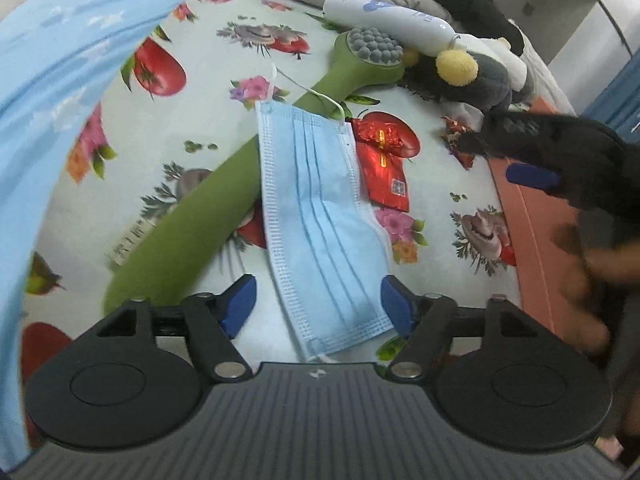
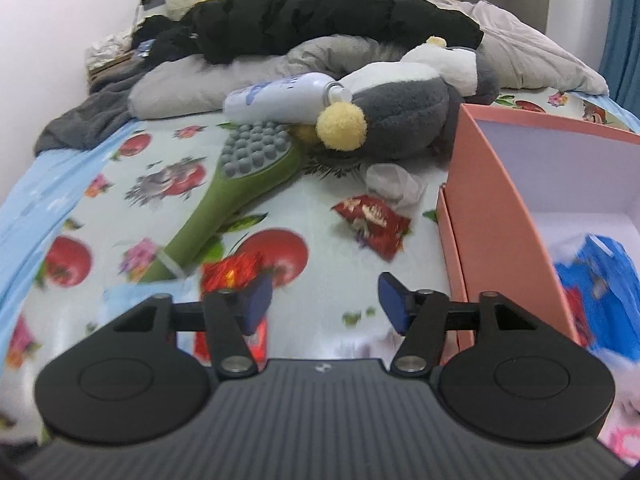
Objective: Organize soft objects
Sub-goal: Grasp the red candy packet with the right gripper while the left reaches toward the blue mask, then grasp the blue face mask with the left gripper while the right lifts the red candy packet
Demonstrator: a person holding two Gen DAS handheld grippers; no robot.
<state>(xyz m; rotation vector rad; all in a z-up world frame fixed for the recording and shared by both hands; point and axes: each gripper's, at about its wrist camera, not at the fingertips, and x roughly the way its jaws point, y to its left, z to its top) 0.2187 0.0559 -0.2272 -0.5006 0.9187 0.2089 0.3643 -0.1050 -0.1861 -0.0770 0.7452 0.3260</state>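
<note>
Your left gripper (image 1: 318, 306) is released, fingers straddling the pleated blue mask (image 1: 320, 220), which lies flat on the glossy floral bed sheet (image 1: 192, 112) across a green rubbery massager (image 1: 208, 208). Your right gripper (image 2: 326, 300) gapes empty beside the pink cardboard box (image 2: 492, 200).

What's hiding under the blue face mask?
Under the face mask runs the green massage stick, crossing beneath its upper part, and a red packet pokes out beside it. Anything else under the mask is covered.
</note>
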